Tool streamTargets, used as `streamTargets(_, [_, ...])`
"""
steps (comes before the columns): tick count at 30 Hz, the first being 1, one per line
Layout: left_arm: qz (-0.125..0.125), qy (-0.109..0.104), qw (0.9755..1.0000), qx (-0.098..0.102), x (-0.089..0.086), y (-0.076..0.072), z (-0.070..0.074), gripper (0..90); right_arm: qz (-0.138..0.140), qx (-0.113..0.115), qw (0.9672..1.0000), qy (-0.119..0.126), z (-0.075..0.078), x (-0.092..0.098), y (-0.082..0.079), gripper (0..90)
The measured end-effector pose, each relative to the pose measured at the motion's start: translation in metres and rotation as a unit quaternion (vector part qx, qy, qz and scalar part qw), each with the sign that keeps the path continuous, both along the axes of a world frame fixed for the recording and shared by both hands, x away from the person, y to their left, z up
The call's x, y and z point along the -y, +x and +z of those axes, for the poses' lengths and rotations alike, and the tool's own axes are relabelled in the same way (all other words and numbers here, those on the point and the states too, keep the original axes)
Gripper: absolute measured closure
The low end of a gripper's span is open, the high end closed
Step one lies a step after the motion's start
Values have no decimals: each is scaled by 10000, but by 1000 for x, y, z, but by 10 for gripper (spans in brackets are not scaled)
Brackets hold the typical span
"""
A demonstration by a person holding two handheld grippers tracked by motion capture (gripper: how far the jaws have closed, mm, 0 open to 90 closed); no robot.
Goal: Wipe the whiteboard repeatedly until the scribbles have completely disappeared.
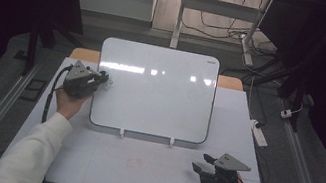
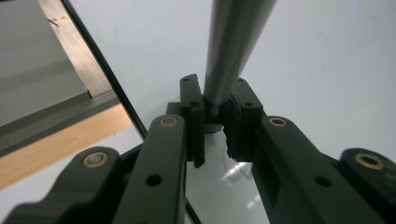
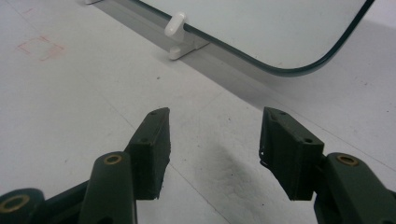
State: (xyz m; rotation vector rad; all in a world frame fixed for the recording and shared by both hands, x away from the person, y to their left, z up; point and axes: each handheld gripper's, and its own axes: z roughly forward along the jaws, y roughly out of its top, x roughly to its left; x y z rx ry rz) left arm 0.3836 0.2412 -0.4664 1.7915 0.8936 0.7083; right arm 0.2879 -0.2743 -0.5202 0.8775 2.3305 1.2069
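From above, a whiteboard (image 1: 155,90) stands propped on the white table (image 1: 137,168), leaning back, its lower edge resting on 2 small white clips (image 1: 121,133). The person's left gripper (image 1: 102,79) is up at the board's left edge, near the top corner, its tips against the glossy surface. The right gripper (image 1: 202,163) lies low on the table in front of the board's lower right corner, well apart from the board, with its jaws apart and nothing between them. A white sleeve (image 1: 33,155) reaches in from the bottom left.

In the left gripper view, the left gripper (image 2: 215,114) has its 2 jaws drawn in tight on a slim grey rod, likely a pen (image 2: 231,51), which points away toward the whiteboard (image 2: 327,60). The board's dark edge runs down the left side.

In the right gripper view, the right gripper (image 3: 215,135) hangs over bare table (image 3: 70,107), jaws wide and empty. Beyond it sits the board's rounded corner (image 3: 299,70) and 1 white clip (image 3: 176,28).
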Motion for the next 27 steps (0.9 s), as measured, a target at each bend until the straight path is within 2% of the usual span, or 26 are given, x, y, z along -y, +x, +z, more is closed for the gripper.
streamTargets(3, [-131, 87, 9999, -60, -1, -11, -9, 777, 1, -28, 10000, -15, -2, 1, 1, 435])
streamTargets(6, [-197, 83, 9997, -76, -1, -18, -16, 777, 6, -5, 10000, -17, 0, 0, 0, 435])
streamTargets(9, [-143, 150, 9998, -19, -1, -14, -12, 777, -7, -1, 10000, -10, 0, -1, 1, 434])
streamTargets(14, [1, -121, 9999, 43, 0, -1, -5, 777, 16, -19, 10000, -38, -1, -3, 0, 435])
streamTargets(17, [-93, -97, 9999, -17, 2, -6, -8, 777, 22, -13, 10000, -17, -1, -2, 0, 435])
streamTargets(20, [-238, 104, 9996, -85, 4, -17, -16, 777, 16, -29, 10000, -21, -1, -1, 1, 435])
streamTargets(22, [-266, 115, 9995, -79, 4, -21, -19, 777, 19, -13, 10000, -19, -1, -1, 0, 435])
streamTargets(24, [-244, 48, 9997, -79, 4, -17, -17, 777, 27, -9, 10000, -15, -1, -1, 1, 435])
streamTargets(27, [-193, 40, 9998, 33, 10, -6, -8, 777, 31, -25, 10000, -40, -1, -2, 1, 435])
